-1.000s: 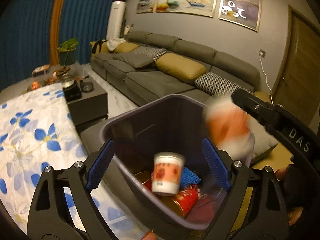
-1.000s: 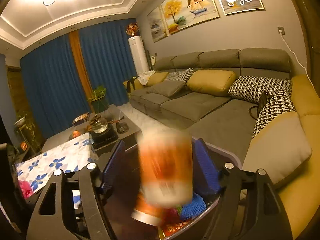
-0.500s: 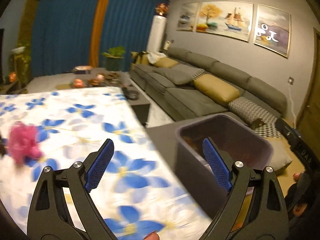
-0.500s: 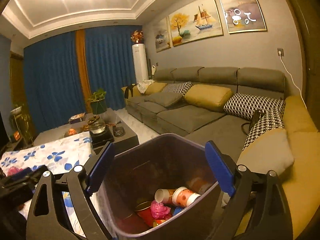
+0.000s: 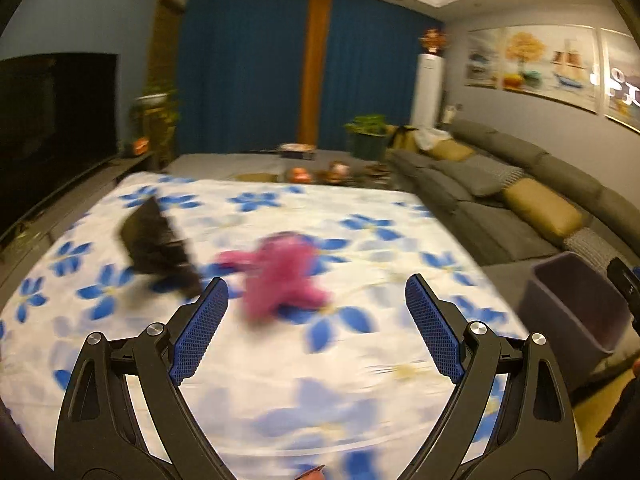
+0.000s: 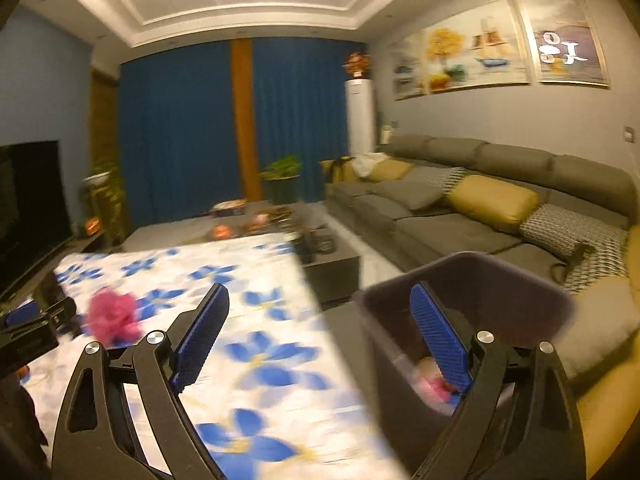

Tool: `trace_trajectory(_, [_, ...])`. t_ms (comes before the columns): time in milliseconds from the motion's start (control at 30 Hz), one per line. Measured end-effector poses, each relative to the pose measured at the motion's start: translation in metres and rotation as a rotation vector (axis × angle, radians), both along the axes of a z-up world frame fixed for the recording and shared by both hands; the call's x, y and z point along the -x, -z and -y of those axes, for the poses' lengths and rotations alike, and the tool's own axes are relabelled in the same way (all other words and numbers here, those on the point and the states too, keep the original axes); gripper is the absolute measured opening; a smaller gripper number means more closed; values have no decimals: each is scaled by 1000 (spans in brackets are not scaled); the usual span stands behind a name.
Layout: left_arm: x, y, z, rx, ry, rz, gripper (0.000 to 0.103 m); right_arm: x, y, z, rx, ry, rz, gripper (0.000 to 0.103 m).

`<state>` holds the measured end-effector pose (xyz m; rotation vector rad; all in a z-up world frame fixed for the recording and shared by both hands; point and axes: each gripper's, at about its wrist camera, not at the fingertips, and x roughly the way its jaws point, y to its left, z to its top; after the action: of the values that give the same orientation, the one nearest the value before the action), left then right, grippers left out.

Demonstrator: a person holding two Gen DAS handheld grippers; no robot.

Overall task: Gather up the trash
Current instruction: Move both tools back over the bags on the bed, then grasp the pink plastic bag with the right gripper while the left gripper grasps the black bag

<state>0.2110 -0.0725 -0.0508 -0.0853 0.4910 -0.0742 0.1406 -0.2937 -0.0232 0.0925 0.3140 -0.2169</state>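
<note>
One pink fluffy lump (image 5: 282, 276) lies just ahead of the left claw (image 5: 316, 324), one dark object (image 5: 156, 240) ahead-left. One bin (image 6: 460, 312) sits under the right claw (image 6: 320, 340). Two yellow cushions (image 6: 494, 202) and three paintings (image 6: 476, 58) are far ahead-right.

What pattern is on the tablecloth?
White tablecloth with blue flowers; clearest in the left wrist view.

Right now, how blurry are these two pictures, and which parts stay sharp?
Left wrist view: pink fuzzy trash, the black object and the floral tablecloth smear with motion; the left gripper is crisp. Right wrist view: tablecloth and trash bin blur; the right gripper and sofa look sharper.
</note>
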Motion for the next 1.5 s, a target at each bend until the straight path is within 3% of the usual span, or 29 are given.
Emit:
trace_trajectory(233, [4, 2, -84, -9, -128, -7, 88, -29, 7, -84, -7, -157, -29, 89])
trace_trajectory(467, [1, 2, -140, 17, -191, 3, 89, -64, 23, -149, -24, -244, -89, 89])
trace_trajectory(767, [-34, 11, -169, 51, -144, -9, 89, -115, 47, -210, -7, -321, -170, 78])
trace_trajectory(1000, [-68, 20, -166, 56, -101, -19, 89, -153, 62, -231, 0, -325, -214, 73])
trace_trajectory(1100, [-84, 26, -165, 50, -82, -39, 89, -168, 67, -231, -10, -321, -243, 62])
trace_trajectory(1233, [-101, 33, -165, 53, -63, -60, 88, -180, 76, -231, -24, -334, -278, 37])
trace_trajectory(1300, [-107, 36, -167, 59, -58, -67, 85, -180, 78, -231, -22, -341, -282, 30])
trace_trajectory(1367, [-112, 41, -170, 77, -48, -86, 70, -179, 79, -231, -20, -351, -284, 16])
trace_trajectory(1400, [-114, 43, -171, 85, -45, -97, 66, -179, 80, -231, -20, -353, -283, 15])
trace_trajectory(1500, [-121, 50, -170, 81, -32, -138, 38, -175, 78, -230, -23, -359, -270, 8])
